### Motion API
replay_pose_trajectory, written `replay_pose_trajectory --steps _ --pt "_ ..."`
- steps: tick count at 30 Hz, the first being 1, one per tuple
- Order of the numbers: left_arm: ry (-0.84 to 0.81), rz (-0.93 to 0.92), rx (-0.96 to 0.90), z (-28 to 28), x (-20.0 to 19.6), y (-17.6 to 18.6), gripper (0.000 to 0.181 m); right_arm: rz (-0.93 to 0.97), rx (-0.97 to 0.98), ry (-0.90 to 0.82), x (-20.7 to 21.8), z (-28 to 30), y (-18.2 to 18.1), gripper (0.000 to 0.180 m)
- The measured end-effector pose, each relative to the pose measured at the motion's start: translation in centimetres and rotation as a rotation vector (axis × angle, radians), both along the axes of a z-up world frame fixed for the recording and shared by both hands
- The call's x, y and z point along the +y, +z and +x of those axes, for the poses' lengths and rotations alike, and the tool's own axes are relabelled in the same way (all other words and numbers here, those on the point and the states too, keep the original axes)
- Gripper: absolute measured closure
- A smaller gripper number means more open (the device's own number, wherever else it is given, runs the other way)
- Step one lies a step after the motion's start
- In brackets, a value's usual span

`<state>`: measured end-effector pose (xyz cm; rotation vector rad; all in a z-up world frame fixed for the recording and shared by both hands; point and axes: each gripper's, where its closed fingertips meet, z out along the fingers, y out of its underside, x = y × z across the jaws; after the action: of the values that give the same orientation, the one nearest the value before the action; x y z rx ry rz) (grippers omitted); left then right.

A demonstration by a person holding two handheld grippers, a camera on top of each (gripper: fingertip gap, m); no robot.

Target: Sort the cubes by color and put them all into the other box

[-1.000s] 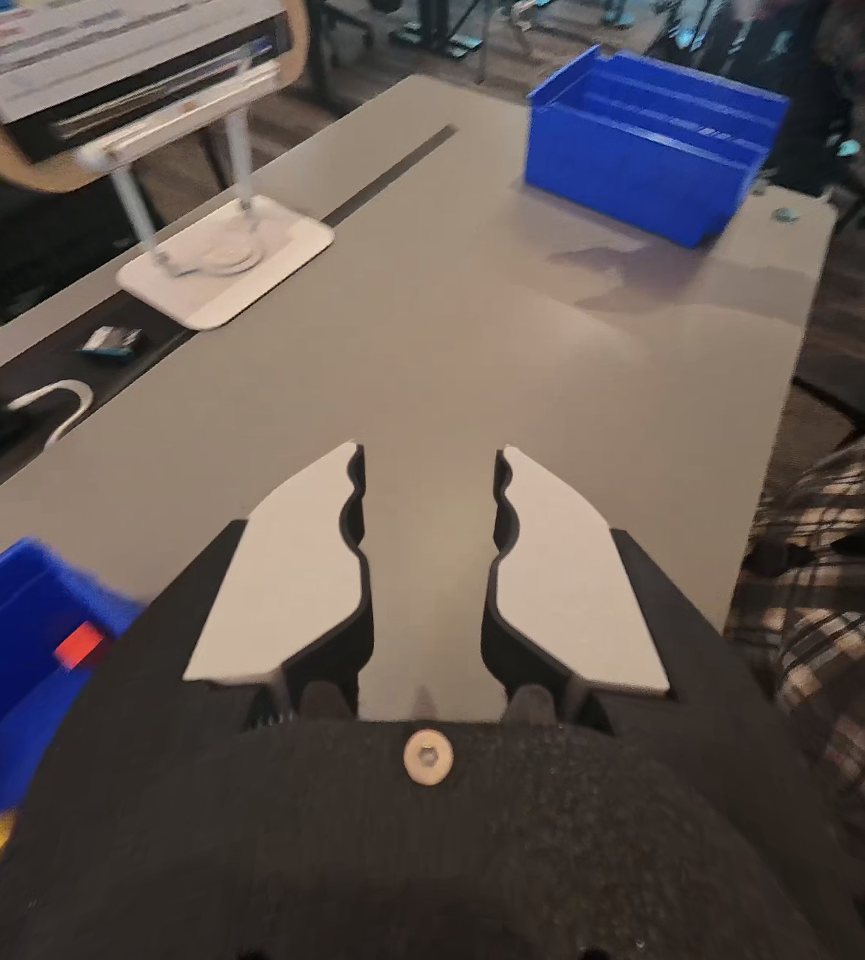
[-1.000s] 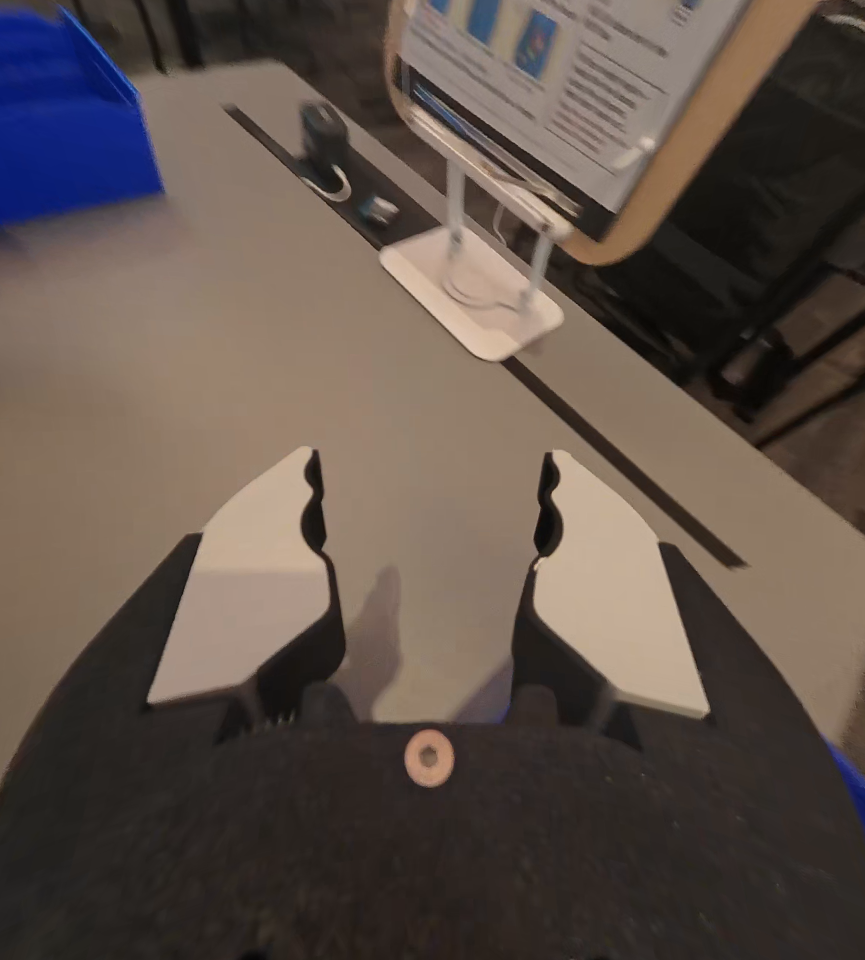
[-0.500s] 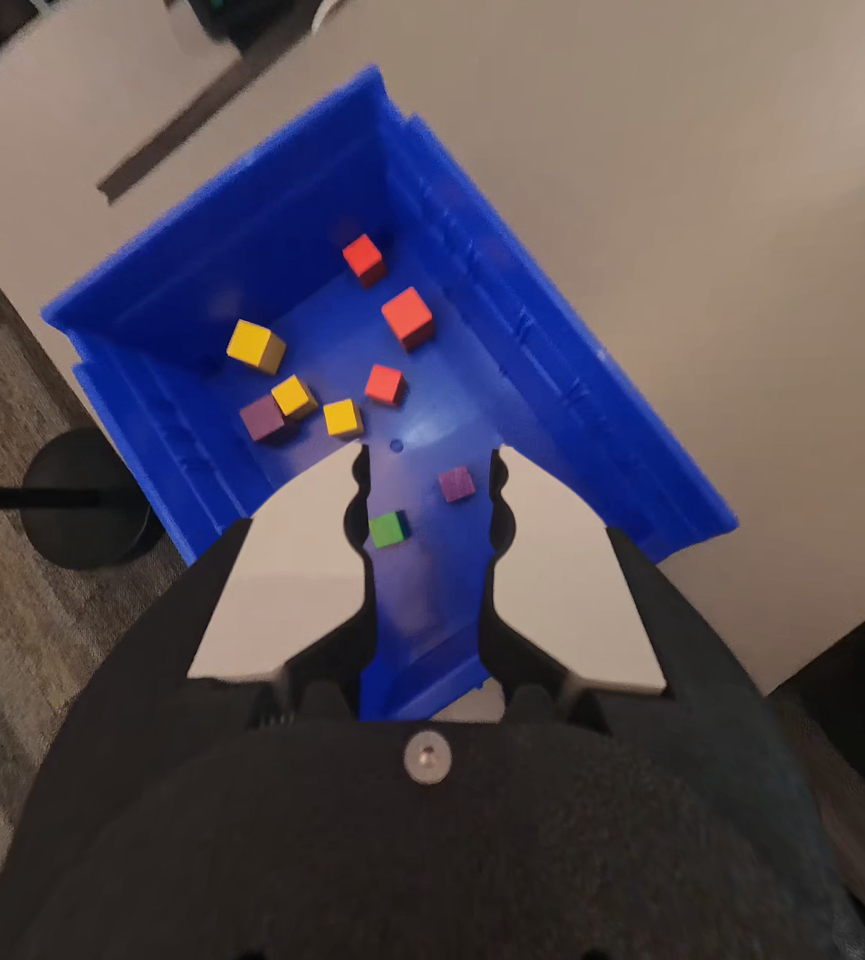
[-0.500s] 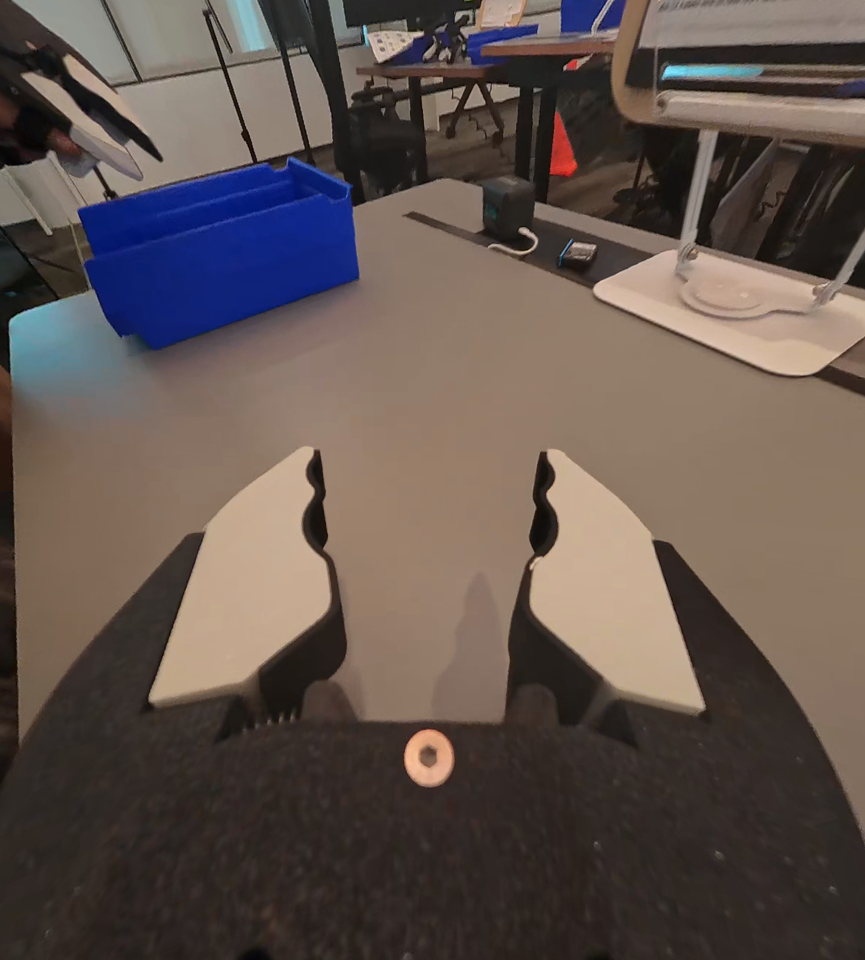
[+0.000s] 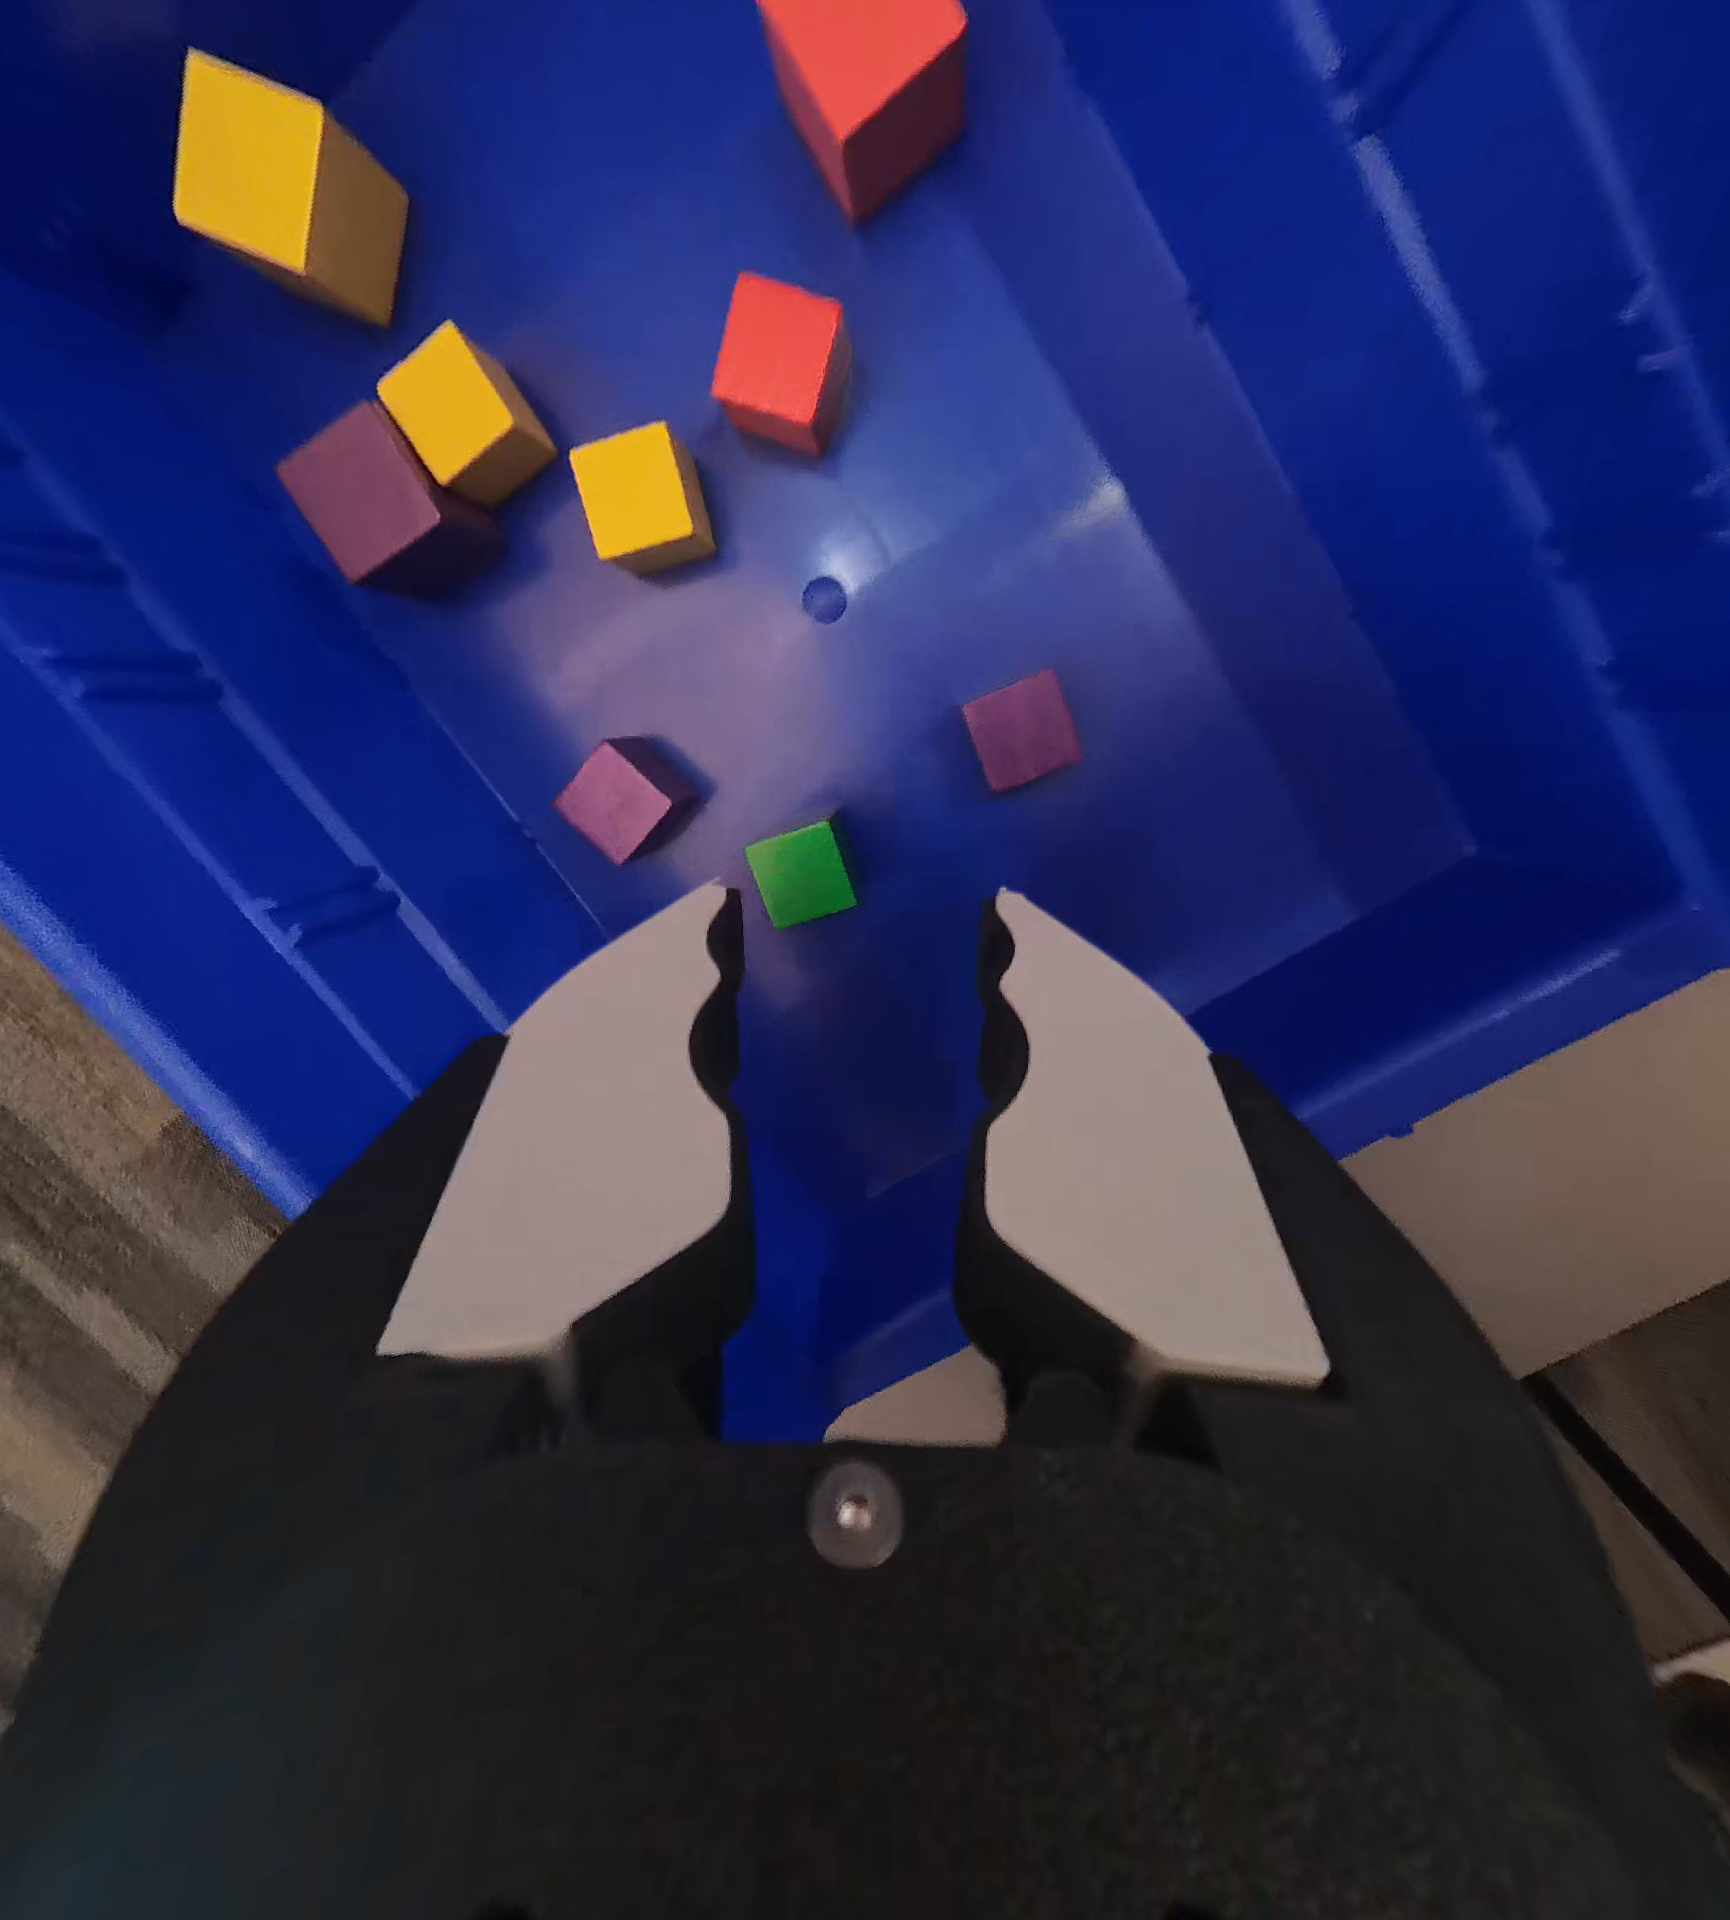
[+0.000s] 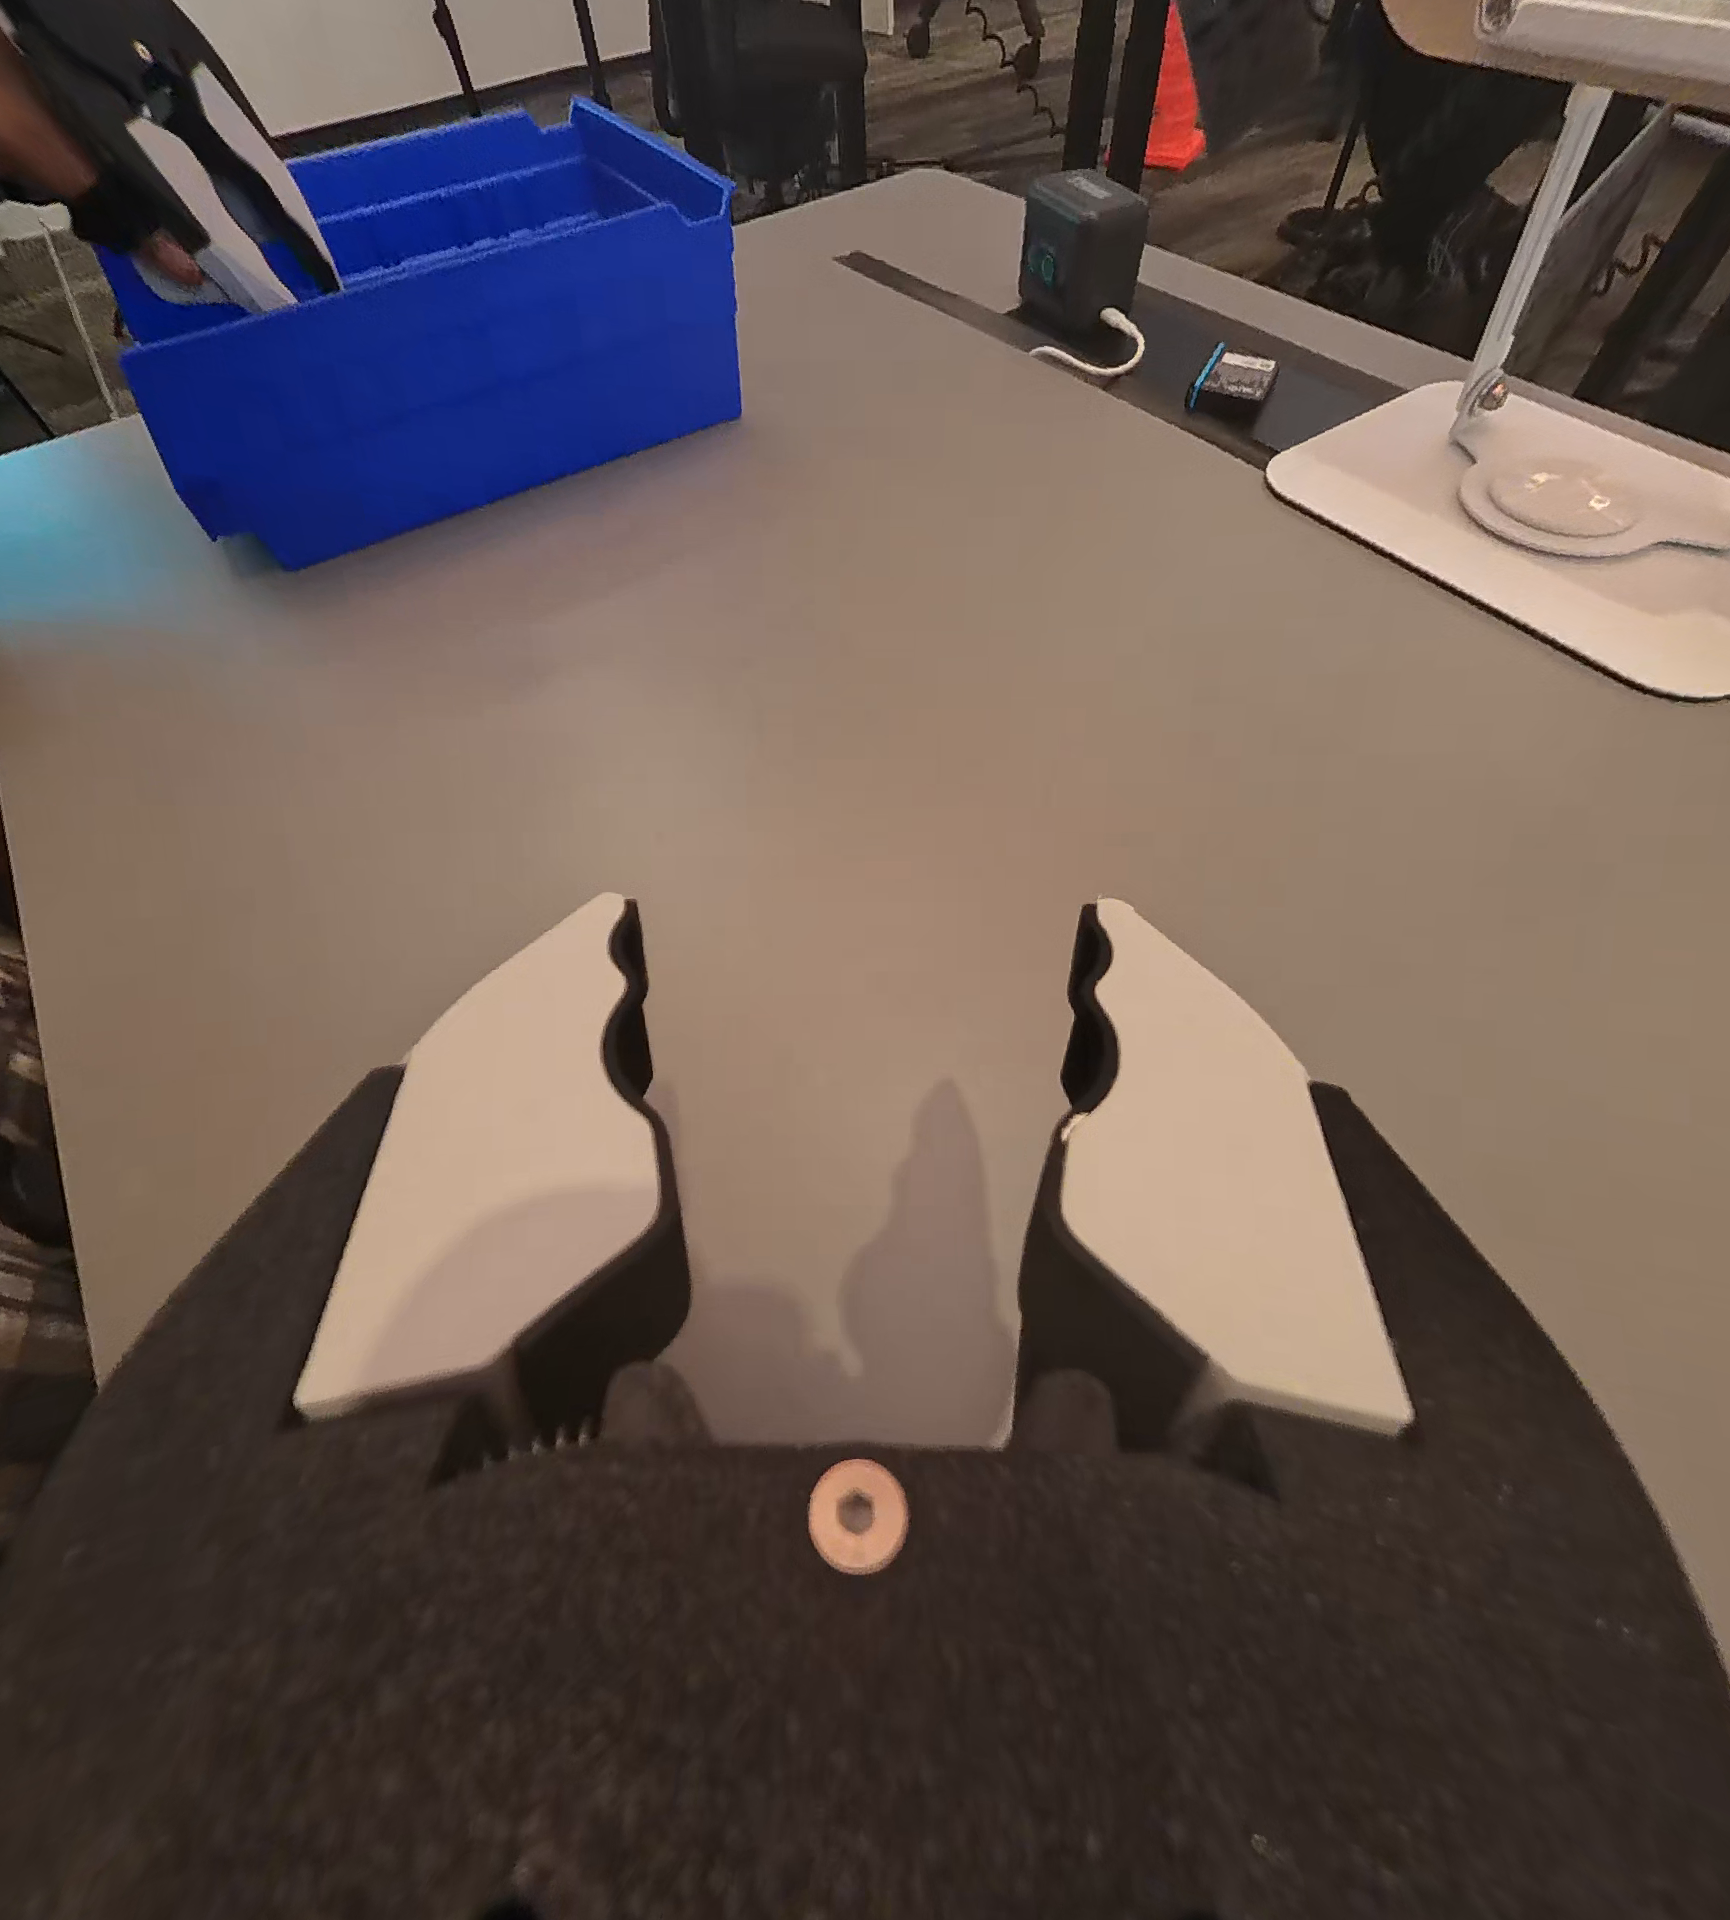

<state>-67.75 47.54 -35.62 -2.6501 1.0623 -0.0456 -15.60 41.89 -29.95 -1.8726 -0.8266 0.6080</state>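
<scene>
Jaws on your left gripper (image 5: pixel 859 906) stand apart with nothing between them, its tips dipped inside the blue box (image 5: pixel 1526 499). Just beyond the tips the green cube (image 5: pixel 801 873) lies on the box floor. Two small purple cubes (image 5: pixel 1023 729) flank it farther in, then three yellow cubes (image 5: pixel 641 495), a larger purple cube (image 5: pixel 370 490) touching one of them, and two red cubes (image 5: pixel 780 360). Your right gripper (image 6: pixel 859 935) hangs equally wide and empty over the bare grey table (image 6: pixel 840 665), well apart from the box, near a white stand base (image 6: pixel 1526 561).
</scene>
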Motion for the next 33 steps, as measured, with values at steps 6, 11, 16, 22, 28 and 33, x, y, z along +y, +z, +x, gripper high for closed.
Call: replay_pose_trajectory --steps 6,11,16,22,28,33 --pt "0.142 -0.106 0.055 -0.7 0.1 -2.6 0.143 0.003 -0.010 -0.006 -0.2 0.1 -0.1 0.101" --pt "0.217 -0.154 0.055 -0.8 0.5 -3.7 0.147 0.003 0.006 -0.021 -0.5 0.9 -0.1 0.101" --pt "0.251 -0.213 0.090 -1.2 0.7 -5.0 0.158 0.010 0.029 -0.038 -0.5 1.7 0.0 0.102" --pt "0.273 -0.190 0.141 -2.2 1.3 -3.5 0.158 0.040 0.058 -0.044 -0.8 2.5 0.1 0.103" --pt "0.268 0.149 0.003 0.0 4.5 7.5 0.158 0.048 0.128 -0.061 -1.1 4.4 0.1 0.104" --pt "-0.042 0.424 -0.252 12.3 5.8 17.0 0.159 0.057 0.222 -0.055 -0.8 5.4 1.4 0.108"
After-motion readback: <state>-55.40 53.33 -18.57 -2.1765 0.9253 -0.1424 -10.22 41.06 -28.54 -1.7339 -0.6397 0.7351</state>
